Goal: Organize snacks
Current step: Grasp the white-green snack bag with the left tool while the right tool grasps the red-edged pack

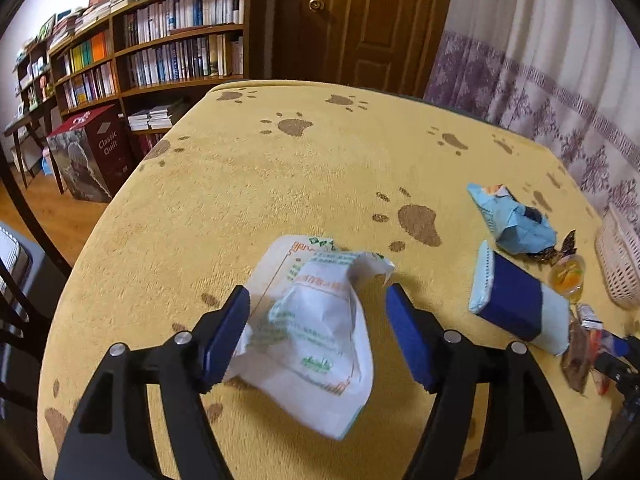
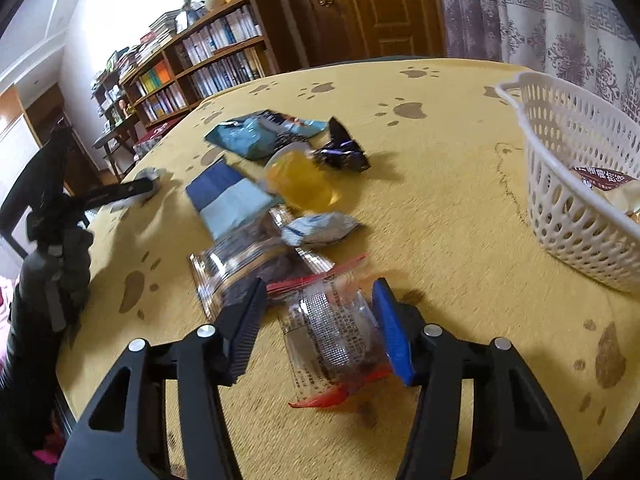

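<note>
- Left gripper (image 1: pixel 318 322): jaws spread either side of a white snack bag (image 1: pixel 316 332) with green and orange print, too blurred to read; bag lies on the yellow paw-print tablecloth (image 1: pixel 280 184)
- Right gripper (image 2: pixel 320 320): jaws parted around a clear red-edged packet (image 2: pixel 332 332); small print illegible
- Navy-and-pale-blue packet (image 2: pixel 228 196); white perforated basket (image 2: pixel 568 184) further right
- Far: box (image 1: pixel 96 156) reading "Classic Quilt"

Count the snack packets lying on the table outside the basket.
8: white bag in left claw; clear packet in right claw; blue-white pack; light-blue bag; jelly cup; purple candy; silver packet; clear dark-filled bag. Others may be hidden.
</note>
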Motion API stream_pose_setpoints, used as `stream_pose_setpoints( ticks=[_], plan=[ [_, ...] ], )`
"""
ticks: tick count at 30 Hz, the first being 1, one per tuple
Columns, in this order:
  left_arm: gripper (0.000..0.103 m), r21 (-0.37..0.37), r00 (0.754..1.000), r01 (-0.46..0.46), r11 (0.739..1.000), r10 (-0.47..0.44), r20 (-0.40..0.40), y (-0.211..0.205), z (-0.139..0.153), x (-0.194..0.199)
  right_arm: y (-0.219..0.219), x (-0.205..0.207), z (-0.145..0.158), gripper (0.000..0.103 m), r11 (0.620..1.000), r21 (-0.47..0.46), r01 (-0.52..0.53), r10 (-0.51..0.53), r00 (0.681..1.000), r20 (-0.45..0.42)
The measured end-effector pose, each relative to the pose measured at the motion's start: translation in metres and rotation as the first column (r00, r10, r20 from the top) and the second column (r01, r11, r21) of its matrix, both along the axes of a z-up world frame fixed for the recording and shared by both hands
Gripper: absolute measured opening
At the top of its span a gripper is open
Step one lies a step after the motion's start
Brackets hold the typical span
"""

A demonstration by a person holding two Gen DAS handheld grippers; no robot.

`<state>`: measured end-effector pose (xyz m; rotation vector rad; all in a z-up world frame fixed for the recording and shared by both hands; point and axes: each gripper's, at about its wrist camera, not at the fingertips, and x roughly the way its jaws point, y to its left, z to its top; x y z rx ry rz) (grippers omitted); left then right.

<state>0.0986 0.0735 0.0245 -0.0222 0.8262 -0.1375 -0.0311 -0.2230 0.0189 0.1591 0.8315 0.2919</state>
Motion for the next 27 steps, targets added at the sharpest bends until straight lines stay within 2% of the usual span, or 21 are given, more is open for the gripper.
stream_pose_setpoints(
  ticks=[3,6,7,8,12,16,27],
  plan=[
    [0.07,0.018,1.0,0.005,1.0,-0.005,-0.025,-0.001,-0.004,0.011,0.004,-0.005,0.0,0.056,1.0,-0.011,-0.006,0.006,1.0,0.006],
    [0.061,0.045,0.999,0.016,0.999,-0.015,-0.044,-0.001,-0.008,0.019,0.005,-0.006,-0.001,0.056,1.0,-0.014,-0.007,0.007,1.0,0.008],
    [0.052,0.044,0.999,0.029,0.999,-0.027,-0.038,-0.002,-0.007,0.018,0.005,-0.006,-0.002,0.056,1.0,-0.011,-0.005,0.005,1.0,0.005],
    [0.047,0.043,0.999,0.039,0.998,-0.037,-0.03,-0.003,-0.007,0.016,0.004,-0.005,-0.002,0.056,1.0,-0.01,-0.004,0.004,1.0,0.004],
    [0.039,0.047,0.999,0.051,0.998,-0.051,0.002,-0.007,-0.003,0.007,0.003,-0.004,-0.002,0.056,1.0,-0.004,0.003,-0.003,1.0,0.005],
    [0.035,0.016,0.997,0.061,0.998,-0.062,0.036,-0.01,0.007,-0.007,0.003,-0.004,-0.002,0.056,1.0,-0.002,0.007,-0.007,1.0,0.008],
    [0.035,-0.115,0.994,0.052,0.992,-0.04,0.099,-0.013,0.037,-0.044,0.003,-0.009,-0.001,0.056,1.0,-0.017,0.006,-0.006,1.0,0.004]
  ],
)
